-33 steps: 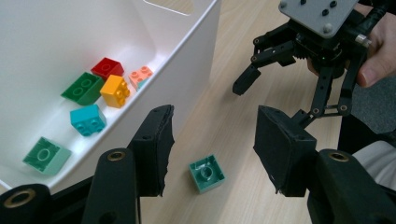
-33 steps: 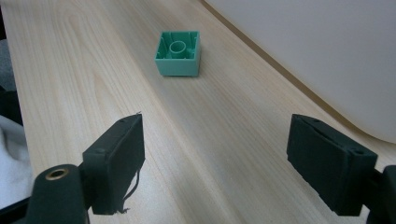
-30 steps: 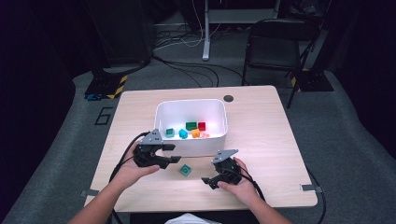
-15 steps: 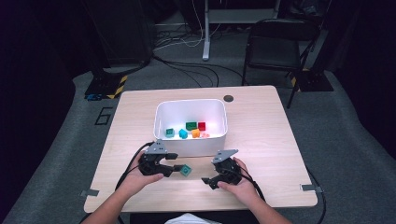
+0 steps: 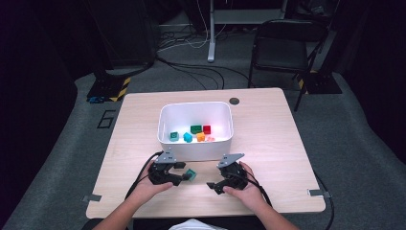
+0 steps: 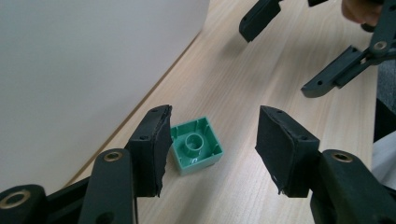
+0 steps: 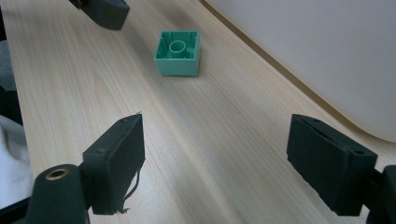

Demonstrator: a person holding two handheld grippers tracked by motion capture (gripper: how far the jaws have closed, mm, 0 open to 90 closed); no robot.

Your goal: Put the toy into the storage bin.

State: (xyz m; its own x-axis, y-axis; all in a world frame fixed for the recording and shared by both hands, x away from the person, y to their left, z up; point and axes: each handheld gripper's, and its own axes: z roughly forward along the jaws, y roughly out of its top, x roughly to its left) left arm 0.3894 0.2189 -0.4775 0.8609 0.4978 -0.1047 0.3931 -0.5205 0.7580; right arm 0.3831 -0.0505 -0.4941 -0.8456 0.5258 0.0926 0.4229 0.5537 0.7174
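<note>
On table (image 5: 268,143) — green block (image 6: 196,150) hollow side up, between left gripper (image 6: 210,149) jaws.

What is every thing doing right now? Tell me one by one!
Green block: upside down on the table, hollow side up, not gripped.
Left gripper: open around the block, jaws just opened wider.
Right gripper: open, holding nothing.
White bin: upright, open on top, small blocks inside.

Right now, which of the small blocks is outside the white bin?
The teal-green block on the table, hollow underside up, lying between the left gripper jaws, which have just been opening. The other blocks all lie inside the white bin.
</note>
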